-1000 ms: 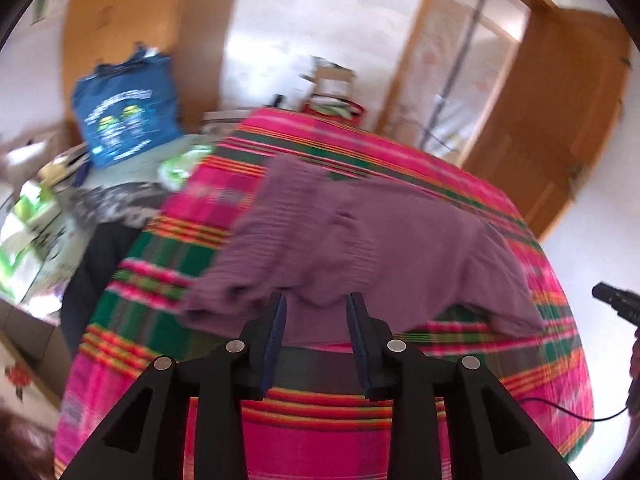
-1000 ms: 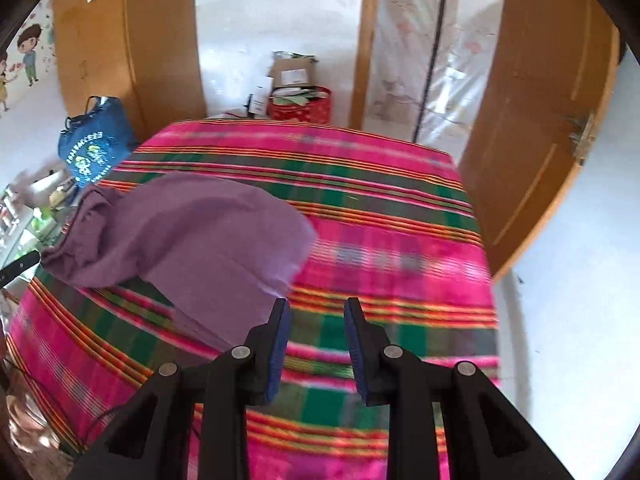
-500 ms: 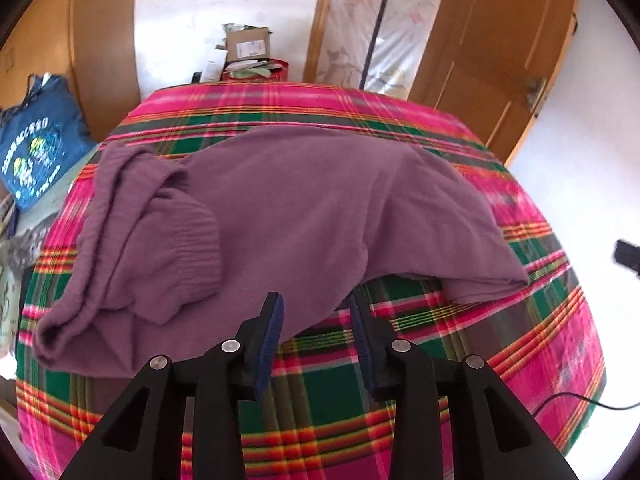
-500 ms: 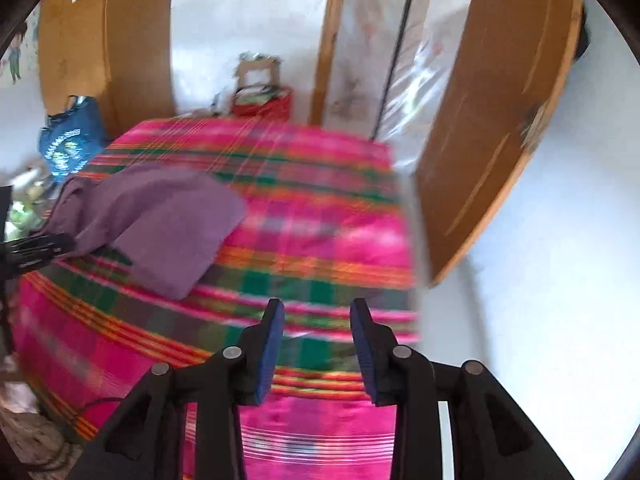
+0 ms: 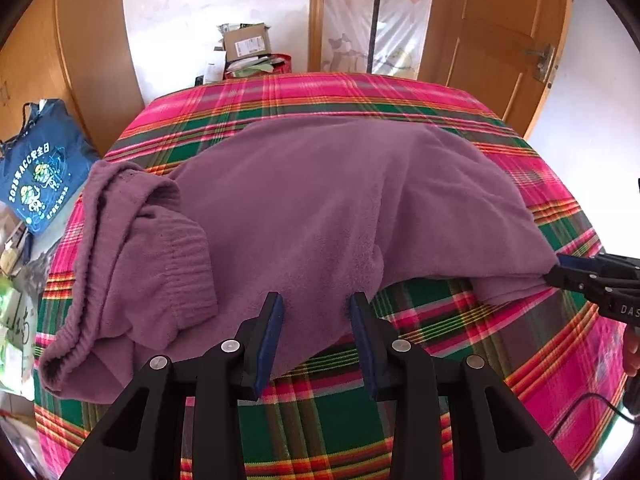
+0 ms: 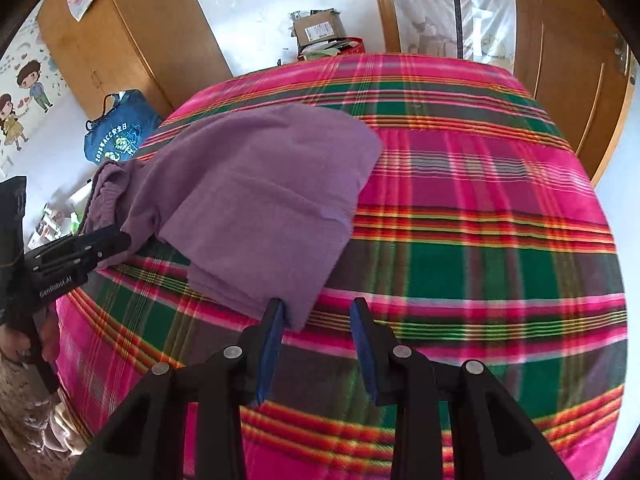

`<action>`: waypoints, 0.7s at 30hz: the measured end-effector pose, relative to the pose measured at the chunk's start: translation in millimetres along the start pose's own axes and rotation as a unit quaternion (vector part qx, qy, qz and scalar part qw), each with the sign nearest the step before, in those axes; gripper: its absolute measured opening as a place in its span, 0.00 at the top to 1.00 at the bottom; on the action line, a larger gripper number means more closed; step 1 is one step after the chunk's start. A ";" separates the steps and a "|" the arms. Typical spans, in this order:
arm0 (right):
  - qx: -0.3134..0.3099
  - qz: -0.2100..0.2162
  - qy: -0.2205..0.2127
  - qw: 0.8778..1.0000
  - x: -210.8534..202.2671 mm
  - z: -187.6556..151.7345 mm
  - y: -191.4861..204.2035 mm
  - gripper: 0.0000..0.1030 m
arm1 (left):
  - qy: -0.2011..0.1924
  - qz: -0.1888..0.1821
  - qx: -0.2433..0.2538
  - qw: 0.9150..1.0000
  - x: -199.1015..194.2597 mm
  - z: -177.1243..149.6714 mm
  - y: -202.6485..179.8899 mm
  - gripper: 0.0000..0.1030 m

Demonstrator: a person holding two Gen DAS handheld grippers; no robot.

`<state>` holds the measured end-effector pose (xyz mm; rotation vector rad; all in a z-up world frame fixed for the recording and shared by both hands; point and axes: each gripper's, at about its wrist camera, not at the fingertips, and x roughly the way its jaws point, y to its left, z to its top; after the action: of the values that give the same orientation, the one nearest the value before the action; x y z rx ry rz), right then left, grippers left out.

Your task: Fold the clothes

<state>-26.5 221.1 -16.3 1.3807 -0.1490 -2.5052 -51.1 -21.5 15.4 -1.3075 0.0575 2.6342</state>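
- Left wrist view: purple garment (image 5: pixel 320 208) lies across the plaid blanket (image 5: pixel 400 96); left gripper (image 5: pixel 316 308) gaping over the garment's near edge.
- Right gripper (image 6: pixel 316 312) released at the garment's corner.

Bright daylit room with white walls (image 5: pixel 208 12), a bed under a pink-and-green plaid blanket (image 6: pixel 480 240), curved wooden wardrobe panels (image 6: pixel 160 28) and a brown wooden door (image 5: pixel 500 52).
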 end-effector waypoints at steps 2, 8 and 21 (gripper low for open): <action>0.000 -0.003 -0.011 1.000 -0.1 0.9 0.2 0.66 | 0.003 0.001 0.001 1.000 4.3 0.9 0.3 0.65; -0.008 0.008 -0.003 1.000 5.3 -1.7 3.3 0.68 | 0.003 -0.006 -0.006 1.000 7.9 4.3 3.7 0.65; 0.010 -0.017 -0.078 0.997 -3.0 6.9 11.3 0.90 | -0.010 -0.022 -0.044 0.999 9.7 15.9 14.7 0.86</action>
<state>-28.6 210.9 -7.6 1.2027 -0.1832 -2.6462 -72.2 -32.4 16.6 -1.2943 -0.0895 2.6383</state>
